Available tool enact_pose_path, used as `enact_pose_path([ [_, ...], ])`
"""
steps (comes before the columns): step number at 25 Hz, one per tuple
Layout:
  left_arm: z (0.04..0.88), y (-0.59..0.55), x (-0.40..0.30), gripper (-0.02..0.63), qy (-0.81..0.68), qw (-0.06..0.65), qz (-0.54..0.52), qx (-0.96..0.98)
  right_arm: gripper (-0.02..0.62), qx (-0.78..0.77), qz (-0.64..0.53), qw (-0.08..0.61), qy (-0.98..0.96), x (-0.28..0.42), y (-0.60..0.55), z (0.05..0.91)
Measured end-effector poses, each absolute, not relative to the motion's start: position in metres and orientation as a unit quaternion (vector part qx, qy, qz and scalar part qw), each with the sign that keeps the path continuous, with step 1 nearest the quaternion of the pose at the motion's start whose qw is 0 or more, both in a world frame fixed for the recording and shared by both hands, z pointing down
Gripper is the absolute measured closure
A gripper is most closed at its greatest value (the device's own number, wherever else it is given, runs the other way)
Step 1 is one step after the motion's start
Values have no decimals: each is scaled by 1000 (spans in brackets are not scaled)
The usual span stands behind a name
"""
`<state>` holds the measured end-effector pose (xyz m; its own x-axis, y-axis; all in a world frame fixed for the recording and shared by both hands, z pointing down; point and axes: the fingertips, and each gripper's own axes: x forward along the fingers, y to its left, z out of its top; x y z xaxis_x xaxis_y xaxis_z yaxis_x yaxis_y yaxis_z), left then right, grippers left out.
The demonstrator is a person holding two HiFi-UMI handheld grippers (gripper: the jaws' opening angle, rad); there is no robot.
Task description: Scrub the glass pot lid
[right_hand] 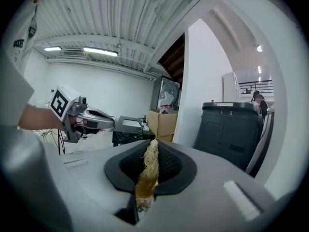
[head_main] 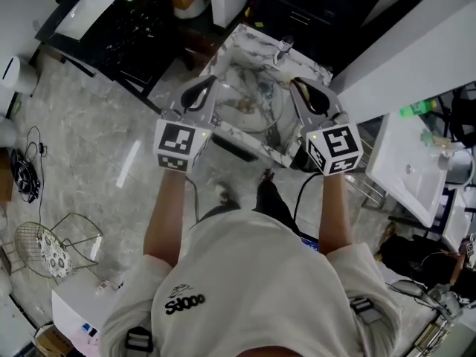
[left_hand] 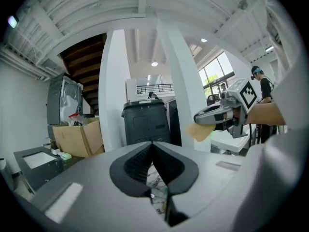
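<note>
In the head view I stand at a marble sink (head_main: 301, 69). A round glass lid (head_main: 251, 104) seems to lie in its basin, though its outline is faint. Both grippers are held up above the sink's near rim, level with each other. My left gripper (head_main: 202, 89) (left_hand: 152, 149) is shut, with nothing visible between its pads. My right gripper (head_main: 311, 95) (right_hand: 150, 151) is shut on a tan fibrous scrubber (right_hand: 146, 175), whose frayed top sticks up past the jaws. In the left gripper view, the right gripper (left_hand: 217, 115) shows with the scrubber (left_hand: 198, 131) hanging from it.
A faucet (head_main: 282, 49) stands at the sink's far side. A black table (head_main: 111, 21) is at the upper left, a white basin (head_main: 409, 169) at the right and a wire basket (head_main: 52, 248) on the floor. A dark bin (left_hand: 147, 122) and cardboard box (left_hand: 77, 137) stand ahead.
</note>
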<state>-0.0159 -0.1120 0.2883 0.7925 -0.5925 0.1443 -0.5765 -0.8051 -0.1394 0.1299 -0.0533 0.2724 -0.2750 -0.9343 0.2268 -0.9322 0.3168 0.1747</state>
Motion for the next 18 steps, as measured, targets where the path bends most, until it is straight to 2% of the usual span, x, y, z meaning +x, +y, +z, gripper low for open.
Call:
enact_pose_path([
  [18,205,-70,-30,597,278,117,-51,-952,568,574,-80,105,-808,80,-12,184],
])
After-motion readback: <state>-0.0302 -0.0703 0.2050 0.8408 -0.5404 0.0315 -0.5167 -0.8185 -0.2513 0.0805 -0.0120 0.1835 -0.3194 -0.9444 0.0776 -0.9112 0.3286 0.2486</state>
